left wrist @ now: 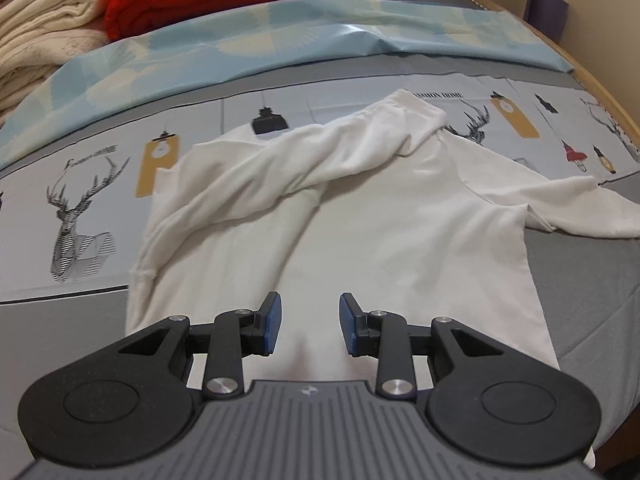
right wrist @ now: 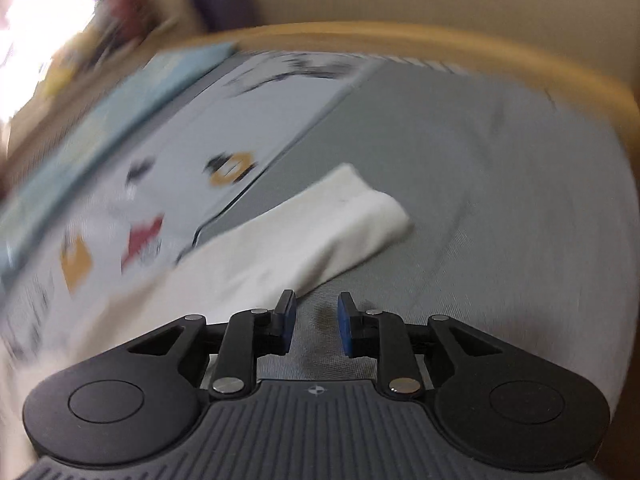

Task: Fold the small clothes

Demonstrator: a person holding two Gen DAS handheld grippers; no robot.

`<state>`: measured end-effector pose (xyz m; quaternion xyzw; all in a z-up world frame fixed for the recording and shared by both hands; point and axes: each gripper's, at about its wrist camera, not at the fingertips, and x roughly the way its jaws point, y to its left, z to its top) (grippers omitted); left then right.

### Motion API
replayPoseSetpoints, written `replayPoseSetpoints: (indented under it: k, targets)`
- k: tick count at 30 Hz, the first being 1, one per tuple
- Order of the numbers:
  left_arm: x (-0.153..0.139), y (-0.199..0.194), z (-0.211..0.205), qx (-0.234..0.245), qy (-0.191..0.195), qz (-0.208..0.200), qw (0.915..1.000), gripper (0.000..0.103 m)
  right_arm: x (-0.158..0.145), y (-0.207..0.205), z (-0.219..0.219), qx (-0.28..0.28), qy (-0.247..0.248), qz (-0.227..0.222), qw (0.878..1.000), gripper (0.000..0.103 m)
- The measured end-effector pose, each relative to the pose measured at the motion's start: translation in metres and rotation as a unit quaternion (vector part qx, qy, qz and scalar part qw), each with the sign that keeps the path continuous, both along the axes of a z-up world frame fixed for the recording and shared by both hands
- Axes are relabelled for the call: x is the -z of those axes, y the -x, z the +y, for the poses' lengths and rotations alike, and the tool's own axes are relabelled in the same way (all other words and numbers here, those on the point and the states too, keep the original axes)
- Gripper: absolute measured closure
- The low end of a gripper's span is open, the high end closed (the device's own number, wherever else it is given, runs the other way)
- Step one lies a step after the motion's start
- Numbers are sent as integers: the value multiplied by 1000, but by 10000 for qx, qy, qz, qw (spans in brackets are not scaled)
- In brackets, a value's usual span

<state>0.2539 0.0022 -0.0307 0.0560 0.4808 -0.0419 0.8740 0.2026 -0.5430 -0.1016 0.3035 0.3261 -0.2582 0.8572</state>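
Both tools (left wrist: 310, 326) (right wrist: 317, 324) gape, seemingly empty, above shirt (left wrist: 360, 220).

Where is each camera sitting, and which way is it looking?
Left wrist view: sits on the left hand-held gripper, looking down over the white shirt on the bed; jaws open, empty.
Right wrist view: sits on the right hand-held gripper, facing the shirt's outstretched sleeve and the wooden bed edge; blurred, jaws open.
Both show the shirt and patterned bedding.
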Motion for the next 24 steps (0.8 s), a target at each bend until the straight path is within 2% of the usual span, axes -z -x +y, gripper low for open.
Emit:
replayPoseSetpoints:
  k: [3, 4, 7, 8, 10, 13, 14, 16, 18, 19, 20, 22, 24]
  targets:
    - [4, -1, -10, 72, -46, 25, 10000, 68, 20, 1, -14, 191, -928, -351, 9949, 78]
    - [6, -1, -12, 78, -64, 33, 9999, 68, 24, -1, -17, 292, -1091, -446, 9926, 78]
    - [10, -1, -12, 65, -132, 66, 9999, 68, 37, -10, -26, 503, -1289, -671, 9881, 79]
    - [10, -1, -11, 52, -147, 75, 9999, 68, 40, -14, -28, 518, -1264, -719, 9880, 84]
    - [13, -2, -7, 14, -189, 107, 9998, 68, 42, -28, -29, 387, -1105, -733, 9904, 99]
    - [14, -2, -2, -58, -226, 136, 9996, 68, 32, -44, -28, 290, -559, -897, 9940, 100]
    - [15, -2, 0, -70, -240, 142, 9996, 68, 25, -46, -31, 421, -293, -1014, 9935, 100]
    - [16, -2, 4, -79, -260, 160, 9995, 68, 16, -50, -43, 899, -79, -1120, 9896, 100]
    - [17, -2, 8, -102, -247, 195, 9995, 68, 17, -56, -51, 1308, 227, -859, 9874, 100]
    - [17, -3, 10, -131, -230, 202, 9994, 68, 20, -60, -53, 1340, 357, -701, 9879, 99]
    - [17, -4, 13, -172, -198, 207, 9994, 68, 25, -63, -53, 1271, 340, -598, 9895, 95]
    - [16, -6, 18, -264, -98, 209, 9994, 68, 31, -70, -50, 1222, 342, -292, 9915, 94]
    - [13, -11, 21, -354, 93, 148, 9992, 68, 23, -74, -41, 1271, 647, -129, 9897, 90]
